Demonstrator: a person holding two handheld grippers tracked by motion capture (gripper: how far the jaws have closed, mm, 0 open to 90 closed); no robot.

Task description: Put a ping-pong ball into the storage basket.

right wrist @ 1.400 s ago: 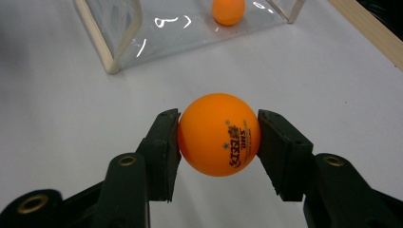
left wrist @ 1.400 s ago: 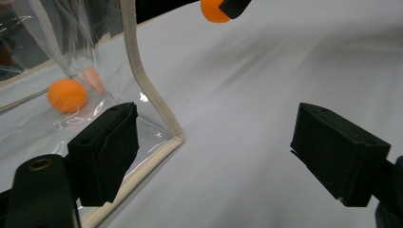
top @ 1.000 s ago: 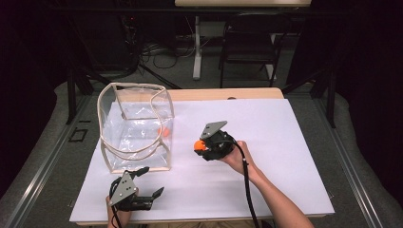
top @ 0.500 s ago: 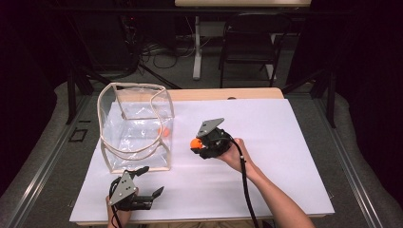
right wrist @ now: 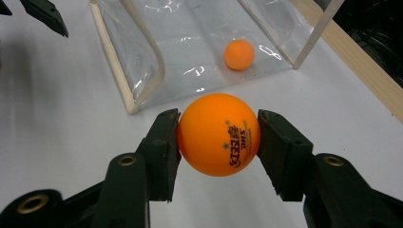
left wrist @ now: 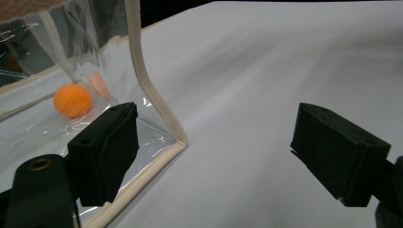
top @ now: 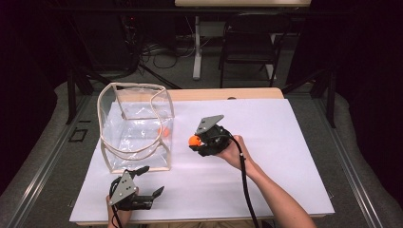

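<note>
One orange table-tennis ball (right wrist: 219,134) sits clamped in the right gripper (right wrist: 219,142); carry it level over the clear plastic bag's (top: 135,124) rim, left gripper (top: 147,181) idle, jaws apart, at the white table's (top: 285,142) near edge

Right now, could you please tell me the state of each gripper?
Left gripper: open, holding nothing, beside the clear bag.
Right gripper: closed on an orange ball.

Heads up on what's hard to make out: in the high view the second orange ball (top: 166,132) inside the clear bag (top: 135,126) is just a tiny smudge behind shiny plastic. In the left gripper view the bag is cut off at 9 and 12 o'clock, and the left tool (left wrist: 228,152) blocks its near corner. The held ball's (right wrist: 219,134) print is too small to read properly, and the pads cover its sides.
</note>
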